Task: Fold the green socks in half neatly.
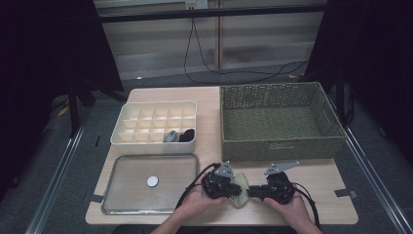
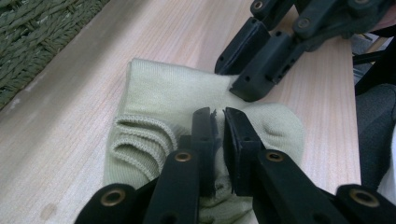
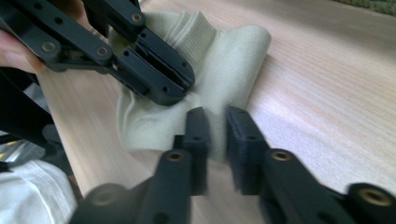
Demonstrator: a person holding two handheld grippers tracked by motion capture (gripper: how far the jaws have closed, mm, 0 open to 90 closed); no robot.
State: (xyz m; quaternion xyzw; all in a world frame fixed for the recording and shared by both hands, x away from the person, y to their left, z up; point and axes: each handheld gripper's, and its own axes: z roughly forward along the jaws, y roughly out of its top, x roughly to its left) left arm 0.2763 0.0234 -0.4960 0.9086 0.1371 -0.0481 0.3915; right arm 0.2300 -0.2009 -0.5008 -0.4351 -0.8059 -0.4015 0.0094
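Near the front edge of the table point(image 1: 316, 214), between my two hands, my left gripper point(image 2: 218, 122) and right gripper point(image 3: 215, 122) each pinch a fold of the pale green sock point(image 2: 168, 95), which looks soft, light and floppy, so I would grab its thick ribbed cuff.

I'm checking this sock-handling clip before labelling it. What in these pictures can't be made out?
- Items in the white divider box: two small dark shapes in the high view, too small to identify.
- Pale green sock: its near end is hidden behind the left gripper in the left gripper view.
- Right gripper: blurred in its own view, so the pads' contact with the sock is unclear.
- Small white disc on the tray: too small to name.
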